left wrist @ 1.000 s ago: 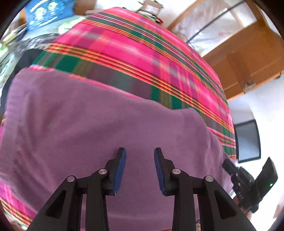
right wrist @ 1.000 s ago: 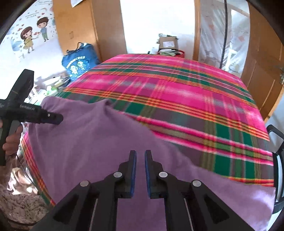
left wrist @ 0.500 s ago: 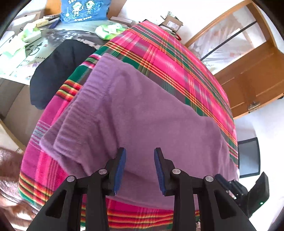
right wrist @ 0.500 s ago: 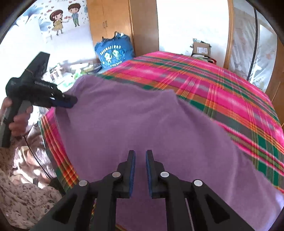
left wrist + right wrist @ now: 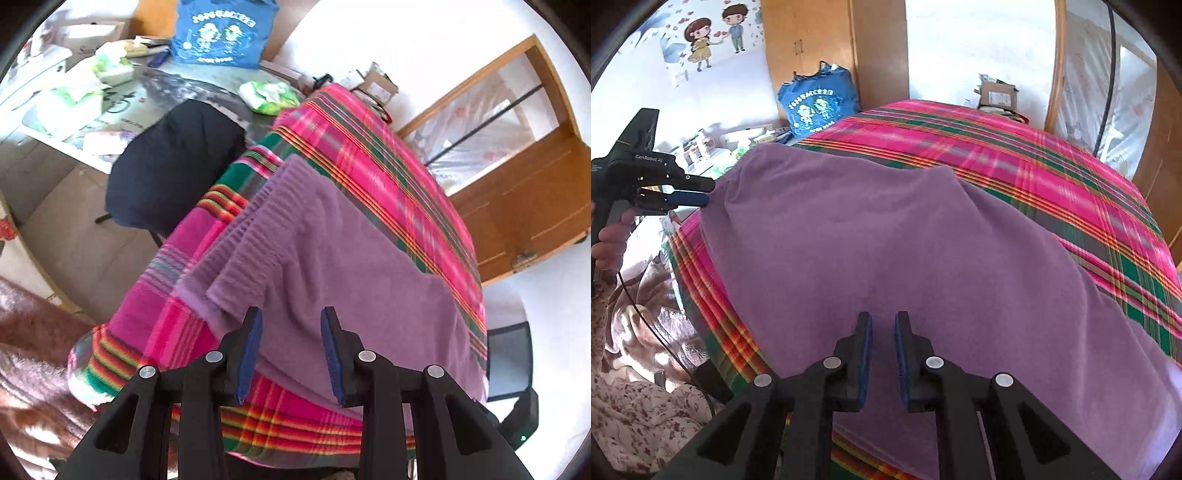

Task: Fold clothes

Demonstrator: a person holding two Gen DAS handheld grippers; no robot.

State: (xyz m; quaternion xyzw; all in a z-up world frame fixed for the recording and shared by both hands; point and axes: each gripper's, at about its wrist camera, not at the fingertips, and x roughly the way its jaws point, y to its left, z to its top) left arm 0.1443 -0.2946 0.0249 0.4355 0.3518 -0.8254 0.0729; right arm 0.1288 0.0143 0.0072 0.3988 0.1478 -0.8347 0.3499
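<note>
Purple sweater (image 5: 332, 266) spread flat on the plaid blanket (image 5: 388, 155), ribbed hem and a sleeve only visible from the left wrist view. Left gripper (image 5: 291, 347) hovering over it, jaws fairly wide and empty. Right gripper (image 5: 883, 350) narrow, empty; only that view catching the hand (image 5: 607, 240) gripping the left tool.

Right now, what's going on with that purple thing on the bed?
A person is folding clothes with a hand-held gripper in each hand. A purple sweater lies spread on a bed covered by a pink plaid blanket. The left hand-held gripper hangs open above the sweater's near edge, holding nothing. The right hand-held gripper is above the cloth too, jaws slightly apart with nothing between them. Neither grips the sweater at this moment.
</note>
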